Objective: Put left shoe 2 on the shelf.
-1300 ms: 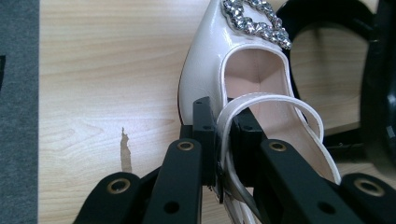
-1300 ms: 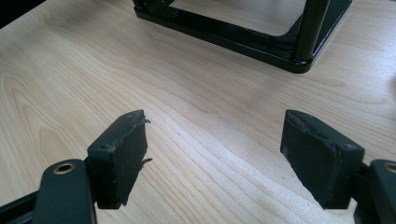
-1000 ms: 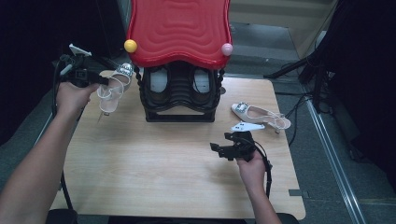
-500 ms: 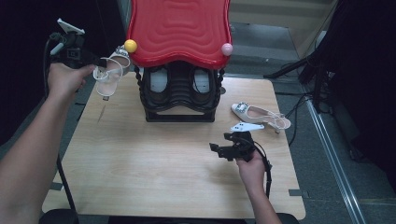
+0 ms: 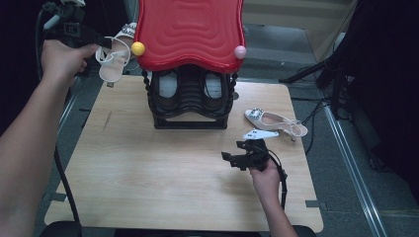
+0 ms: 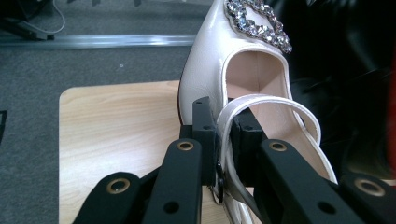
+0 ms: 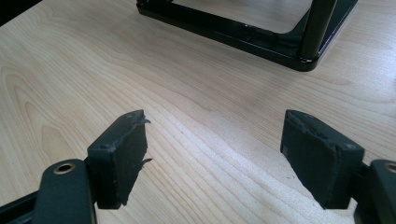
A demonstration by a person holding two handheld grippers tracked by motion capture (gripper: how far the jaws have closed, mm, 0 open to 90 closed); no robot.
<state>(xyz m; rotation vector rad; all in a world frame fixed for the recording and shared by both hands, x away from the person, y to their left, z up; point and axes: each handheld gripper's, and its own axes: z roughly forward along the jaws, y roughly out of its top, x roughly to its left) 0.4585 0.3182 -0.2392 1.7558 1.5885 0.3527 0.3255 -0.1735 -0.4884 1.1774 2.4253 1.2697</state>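
My left gripper [image 5: 101, 43] is raised at the top left, beside the red rack top [image 5: 190, 32], shut on the strap of a white heeled shoe [image 5: 114, 58]. In the left gripper view the pads pinch the strap [image 6: 224, 140], and the shoe [image 6: 210, 60] with its jewelled buckle [image 6: 254, 21] hangs beyond them over the table corner. A matching white shoe [image 5: 274, 121] lies on the table right of the black shoe rack [image 5: 190, 106]. My right gripper [image 5: 228, 157] rests open on the table near that shoe; its pads [image 7: 121, 154] stand wide apart over bare wood.
The rack holds a pair of shoes [image 5: 190, 86] on its lower shelf under the red wavy top with a yellow knob [image 5: 138, 48] and a pink knob [image 5: 240, 52]. The rack's black base frame [image 7: 261, 35] lies ahead of my right gripper. Wooden table [image 5: 148, 168] spreads in front.
My left hand has lifted the white shoe upward, from beside the rack's side to the level of the red top. The right hand has kept still.
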